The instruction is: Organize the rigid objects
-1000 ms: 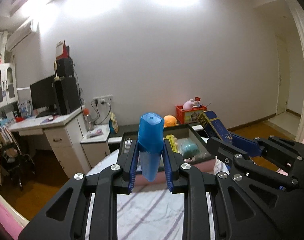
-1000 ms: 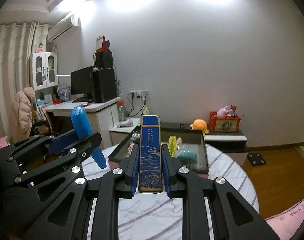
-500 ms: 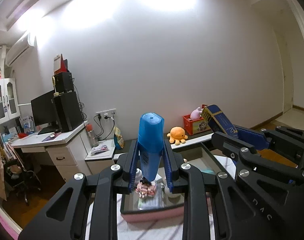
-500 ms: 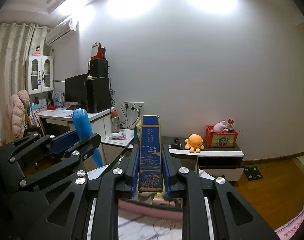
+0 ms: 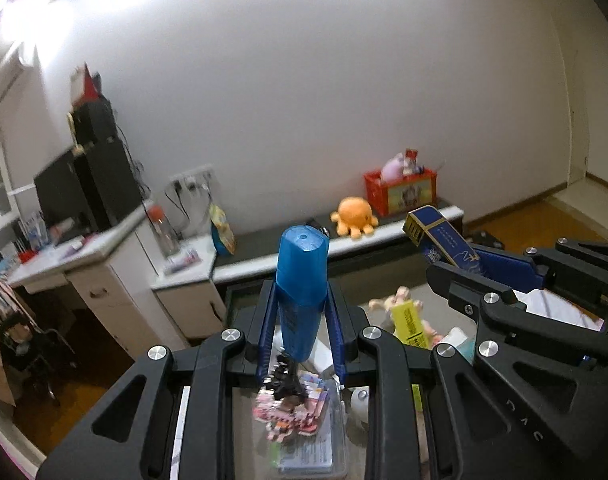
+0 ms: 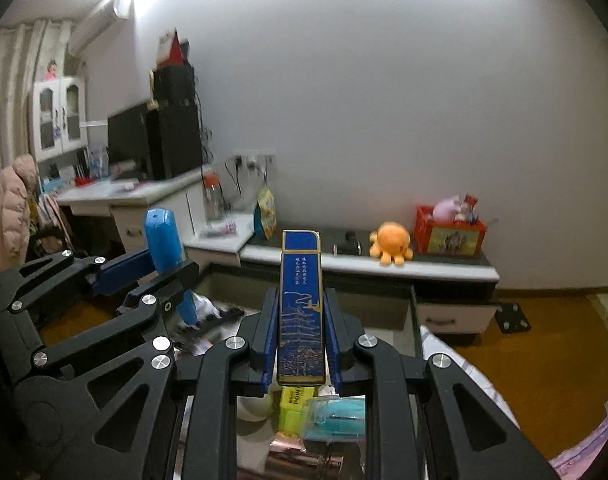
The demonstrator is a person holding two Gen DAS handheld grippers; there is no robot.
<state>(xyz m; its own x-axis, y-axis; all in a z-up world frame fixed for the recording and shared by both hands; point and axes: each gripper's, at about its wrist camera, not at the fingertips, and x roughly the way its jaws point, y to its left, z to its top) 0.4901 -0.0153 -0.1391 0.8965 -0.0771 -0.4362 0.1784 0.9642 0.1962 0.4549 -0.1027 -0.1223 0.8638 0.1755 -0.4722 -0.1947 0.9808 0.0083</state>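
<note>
Left wrist view: my left hand-held gripper [image 5: 300,344] clamps the blue bottle [image 5: 302,288], now over the tray [image 5: 240,300], no longer short of it; right hand-held gripper [image 6: 300,344] grips the box [image 6: 301,312], near drop-off

Left gripper [image 5: 302,320]: matte black linkage frame with triangular cut-outs in the outer arms, round silver screw heads at every pivot, two long blue fingers [image 5: 266,332] on black carriers. Right gripper [image 6: 300,336]: same build, same black frame, silver screws and blue finger pads [image 6: 332,340]. Faint embossed lettering shows on the right gripper's outer arm in the left wrist view, too blurred to read. No cables, hands or sleeves visible
</note>
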